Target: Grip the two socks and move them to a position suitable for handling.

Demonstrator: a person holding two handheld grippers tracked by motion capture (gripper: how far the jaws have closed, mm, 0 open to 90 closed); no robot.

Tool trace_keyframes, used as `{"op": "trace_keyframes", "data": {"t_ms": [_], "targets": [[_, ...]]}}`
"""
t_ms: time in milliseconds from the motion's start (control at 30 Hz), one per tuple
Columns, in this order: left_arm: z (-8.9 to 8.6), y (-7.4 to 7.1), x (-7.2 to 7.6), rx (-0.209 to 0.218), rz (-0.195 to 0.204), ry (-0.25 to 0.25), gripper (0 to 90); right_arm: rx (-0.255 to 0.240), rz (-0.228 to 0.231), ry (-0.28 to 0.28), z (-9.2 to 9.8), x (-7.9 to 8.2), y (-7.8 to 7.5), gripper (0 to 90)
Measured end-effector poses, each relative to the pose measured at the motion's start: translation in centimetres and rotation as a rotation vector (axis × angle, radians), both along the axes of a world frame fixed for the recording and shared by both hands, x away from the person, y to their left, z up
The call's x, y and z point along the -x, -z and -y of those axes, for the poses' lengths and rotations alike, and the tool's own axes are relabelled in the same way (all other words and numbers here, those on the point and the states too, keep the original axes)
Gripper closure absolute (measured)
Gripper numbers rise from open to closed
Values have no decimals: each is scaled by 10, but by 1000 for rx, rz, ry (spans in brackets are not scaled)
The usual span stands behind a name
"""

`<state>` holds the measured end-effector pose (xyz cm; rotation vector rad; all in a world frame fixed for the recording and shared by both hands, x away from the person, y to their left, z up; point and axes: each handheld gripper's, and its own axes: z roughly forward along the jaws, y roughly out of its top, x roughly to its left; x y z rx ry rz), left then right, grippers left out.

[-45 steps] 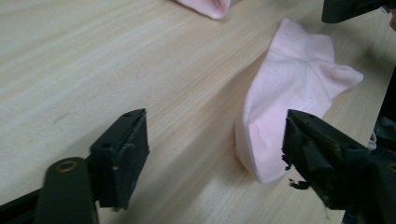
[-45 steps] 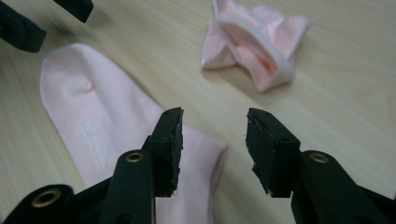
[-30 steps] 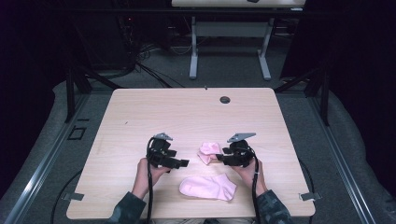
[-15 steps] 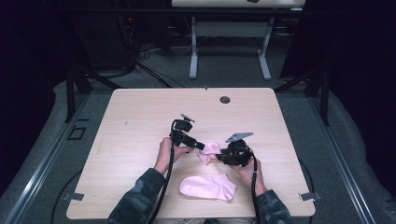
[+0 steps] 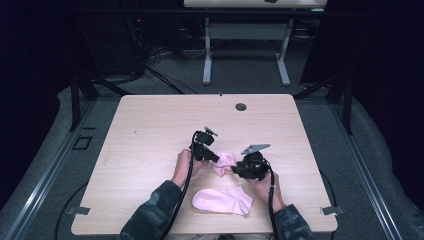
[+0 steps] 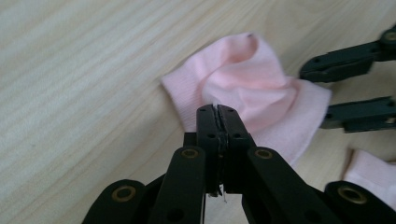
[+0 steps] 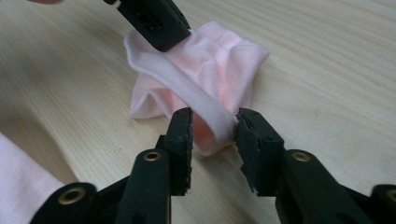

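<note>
A crumpled pink sock point(image 5: 226, 161) lies on the wooden table point(image 5: 150, 130) between my two grippers. My left gripper point(image 6: 217, 109) has just closed and is shut on a fold at the near edge of this sock point(image 6: 247, 79). My right gripper point(image 7: 214, 122) meets the sock point(image 7: 219, 60) from the other side. Its jaws have closed a little and stand apart, with the cuff band loose between them. In the high view the left gripper point(image 5: 216, 158) and the right gripper point(image 5: 235, 170) face each other across the sock.
A second pink sock point(image 5: 222, 200) lies flat near the table's front edge, between the person's forearms. A dark round grommet point(image 5: 241, 106) sits at the table's back edge. Cables trail from both grippers toward the person.
The left hand has moved right across the table to the crumpled sock, and its jaws have shut on the fabric. The right hand has stayed in place.
</note>
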<state>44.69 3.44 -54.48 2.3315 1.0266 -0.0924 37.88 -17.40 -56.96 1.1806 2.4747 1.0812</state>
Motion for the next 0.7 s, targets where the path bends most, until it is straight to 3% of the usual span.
{"op": "trace_keyframes", "data": {"t_ms": [200,367,500,533,633,700], "targets": [[4,-33,10,74,85,25,891,-41,-20,28,2,-2,0,600],[10,-61,19,145,131,48,891,-106,-3,43,6,-6,-2,733],[13,-78,25,174,168,72,891,-141,54,71,11,-4,-10,856],[14,-83,27,188,179,72,891,-143,90,84,13,-1,-15,879],[14,-89,28,217,187,79,891,-123,156,112,21,5,-28,885],[14,-93,29,241,190,80,891,-71,218,135,25,12,-41,887]]}}
